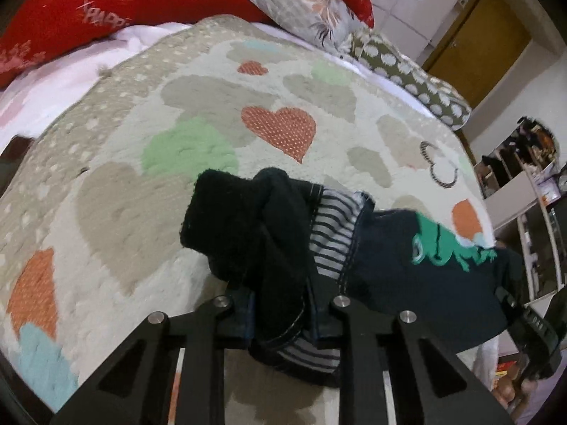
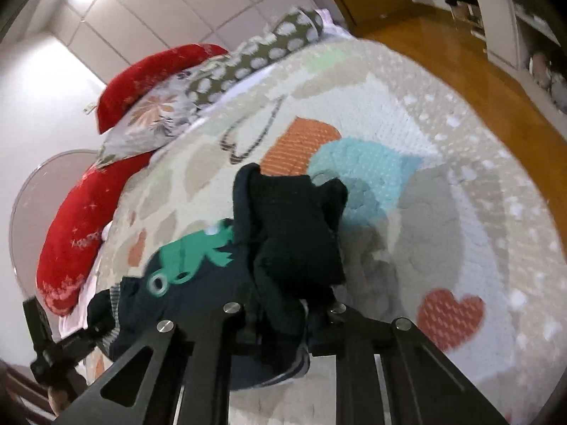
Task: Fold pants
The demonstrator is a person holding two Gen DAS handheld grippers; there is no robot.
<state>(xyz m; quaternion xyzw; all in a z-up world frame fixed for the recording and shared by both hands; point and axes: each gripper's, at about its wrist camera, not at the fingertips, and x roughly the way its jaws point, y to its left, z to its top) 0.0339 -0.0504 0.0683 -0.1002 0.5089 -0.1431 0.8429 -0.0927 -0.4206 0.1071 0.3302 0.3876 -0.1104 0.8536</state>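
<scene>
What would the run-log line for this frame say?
stage: mid-fold | left gripper: shut on pants | right gripper: shut on pants | pants: bunched, held over heart blanket | green frog print: visible

Ahead of my left tool (image 1: 280,304) the blanket (image 1: 124,184) lies open up to the pillows (image 1: 106,10). The pants (image 1: 407,265) bunch between my tools, blocking the middle.

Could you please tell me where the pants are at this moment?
The pants are held up just above the heart-patterned blanket, stretched between the left gripper and the right gripper, each clamped on a bunched end.
</scene>
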